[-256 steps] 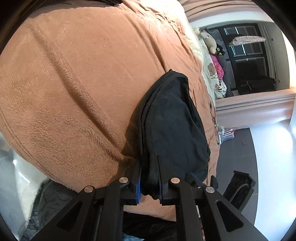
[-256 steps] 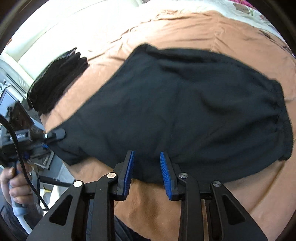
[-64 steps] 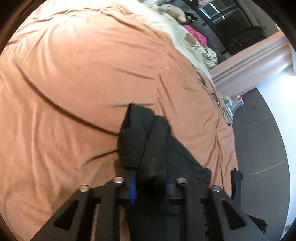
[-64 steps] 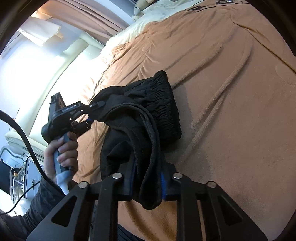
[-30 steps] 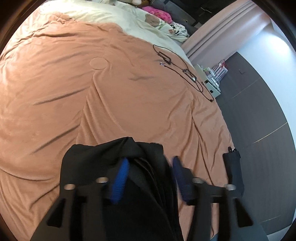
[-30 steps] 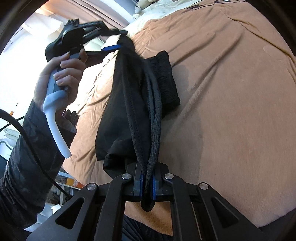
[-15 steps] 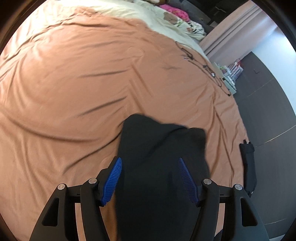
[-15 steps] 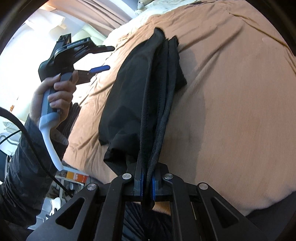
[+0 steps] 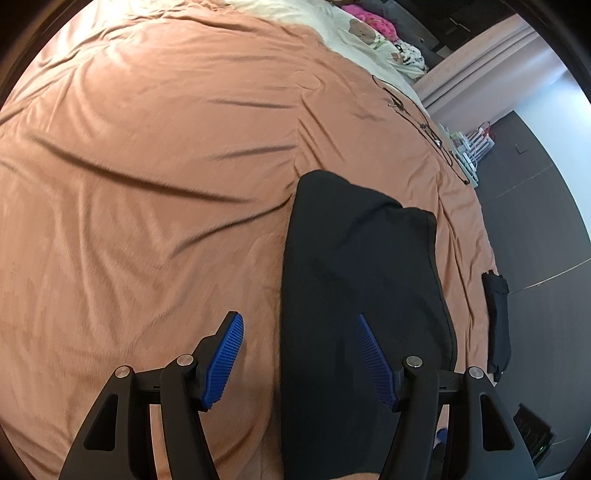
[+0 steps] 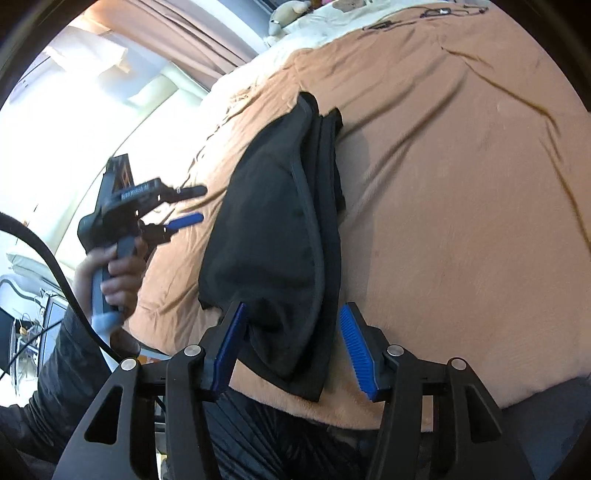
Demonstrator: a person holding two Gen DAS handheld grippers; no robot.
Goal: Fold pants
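The black pants [image 9: 354,295] lie folded in a long bundle on the orange-brown blanket [image 9: 147,166], near the bed's front edge. They also show in the right wrist view [image 10: 280,236], with one end hanging over the edge. My left gripper [image 9: 299,358] is open and empty just above the bundle's left side; it also shows in the right wrist view [image 10: 186,206], off to the pants' left. My right gripper [image 10: 291,339] is open, its blue pads [image 10: 354,347] on either side of the near end of the pants without gripping them.
A black cable [image 9: 417,118] lies on the blanket at the far right. Cream bedding with soft toys [image 9: 369,29] is at the head of the bed. A dark object [image 9: 498,325] lies on the floor on the right. Bright window and curtains [image 10: 147,55] show at the left.
My right gripper has opened and let go of the pants, which now rest on the blanket. My left gripper, open since a second ago, has drawn back and to the left.
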